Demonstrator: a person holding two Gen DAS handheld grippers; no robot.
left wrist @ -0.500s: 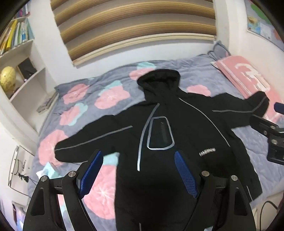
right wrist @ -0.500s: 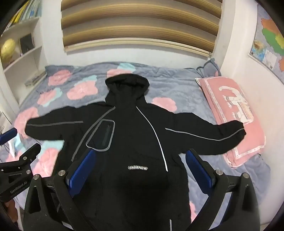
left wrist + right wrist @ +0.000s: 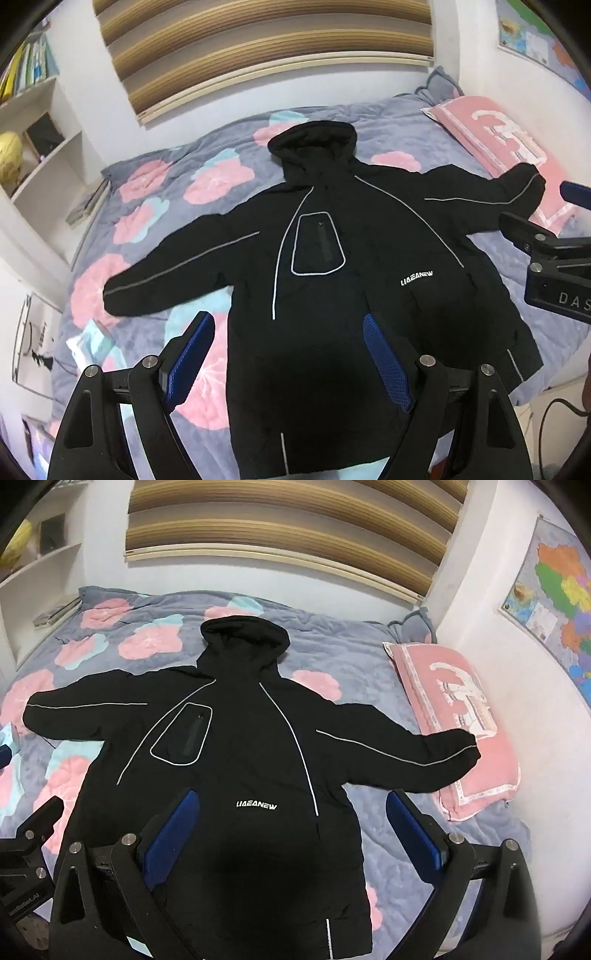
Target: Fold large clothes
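A black hooded jacket point(image 3: 332, 295) point(image 3: 229, 760) with grey reflective piping lies flat, front up, on the bed, sleeves spread to both sides and hood toward the wall. My left gripper point(image 3: 291, 354) hovers open above the jacket's lower left part, nothing between its blue pads. My right gripper point(image 3: 295, 827) also stands open over the jacket's lower right part, holding nothing. The right gripper's body point(image 3: 554, 266) shows at the right edge of the left wrist view; the left gripper's body point(image 3: 26, 853) shows at the left edge of the right wrist view.
The bed has a grey quilt point(image 3: 177, 206) point(image 3: 351, 653) with pink flowers. A pink pillow point(image 3: 495, 136) point(image 3: 458, 716) lies under the right cuff. White shelves point(image 3: 40, 155) stand left, a wall map point(image 3: 554, 602) hangs right. A cable point(image 3: 554, 417) lies off the bed's near corner.
Both views have shifted a little: the jacket sits slightly lower and further left in the left wrist view. Both grippers stay open and empty.
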